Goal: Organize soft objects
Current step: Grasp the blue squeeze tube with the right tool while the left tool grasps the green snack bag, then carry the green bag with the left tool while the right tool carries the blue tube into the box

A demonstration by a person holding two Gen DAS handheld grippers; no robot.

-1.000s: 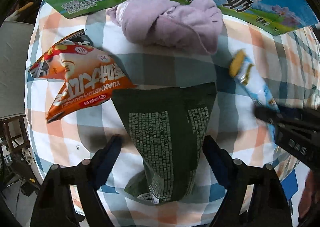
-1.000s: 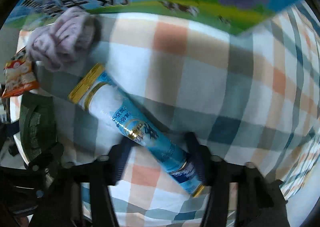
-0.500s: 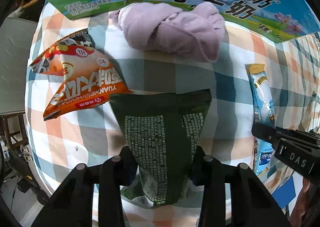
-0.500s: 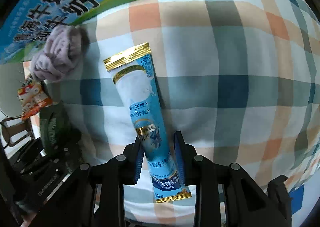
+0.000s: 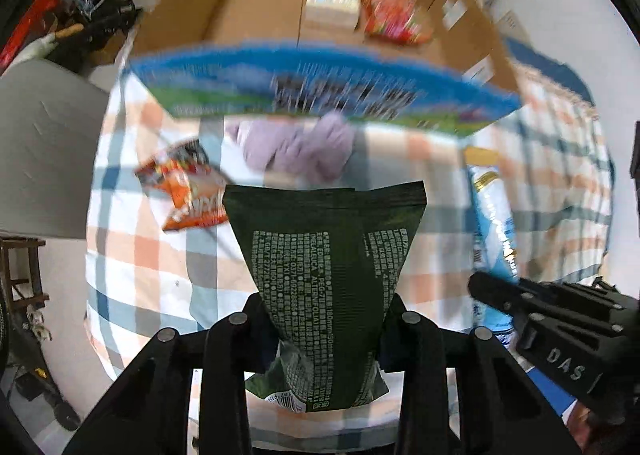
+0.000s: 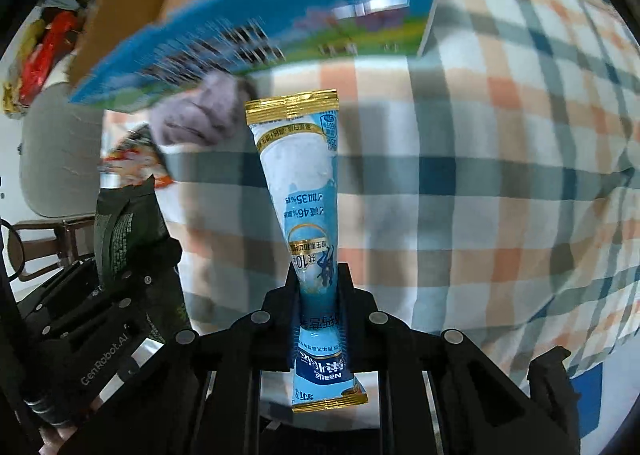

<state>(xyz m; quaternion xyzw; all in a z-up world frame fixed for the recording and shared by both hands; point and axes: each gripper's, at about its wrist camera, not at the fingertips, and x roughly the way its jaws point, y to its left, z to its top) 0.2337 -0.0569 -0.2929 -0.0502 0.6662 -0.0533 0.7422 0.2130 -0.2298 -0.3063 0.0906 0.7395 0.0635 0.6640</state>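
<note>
So my left fingers (image 5: 326, 315) pinch the green pouch (image 5: 326, 271), my right fingers (image 6: 320, 303) the blue sachet (image 6: 302, 191), both lifted. The purple cloth (image 5: 298, 149) and orange packet (image 5: 188, 191) wait on the desk (image 5: 140, 255). Only the left view shows two items inside the box (image 5: 260, 11) at twelve o'clock.

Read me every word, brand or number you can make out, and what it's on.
"Nestle": blue sachet, upside down.
"35%", "46%", "10": same sachet.
"DAS": right tool.
"GenRobot.AI": left tool.
Dark green pouch: fine print, too small.
Blue box: lettering blurred.
Orange bag: blurred.
</note>
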